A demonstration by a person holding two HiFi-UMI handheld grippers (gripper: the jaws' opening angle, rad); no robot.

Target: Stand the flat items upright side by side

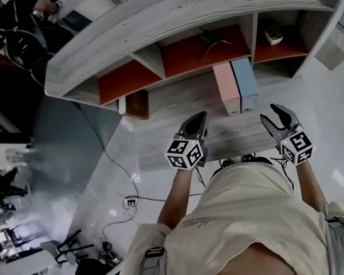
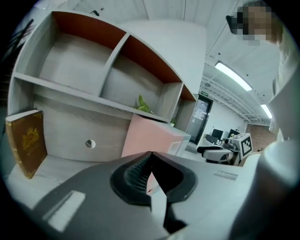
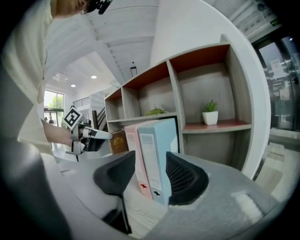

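The pink binder and blue binder stood upright and touching on the shelf unit's ledge, at twelve o'clock from both grippers. They looked stiff, smooth-sided and probably light, and were best pinched across the spine. The left gripper was clenched on nothing. The right gripper was released, clear of them. Open ledge ran toward nine o'clock, up to the brown book. A shelf board sat close overhead.

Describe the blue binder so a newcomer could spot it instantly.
Find the curved grey shelf unit with red back panels. On its lower shelf two binders stand upright together. Yours is the pale blue binder, right of the pink binder.
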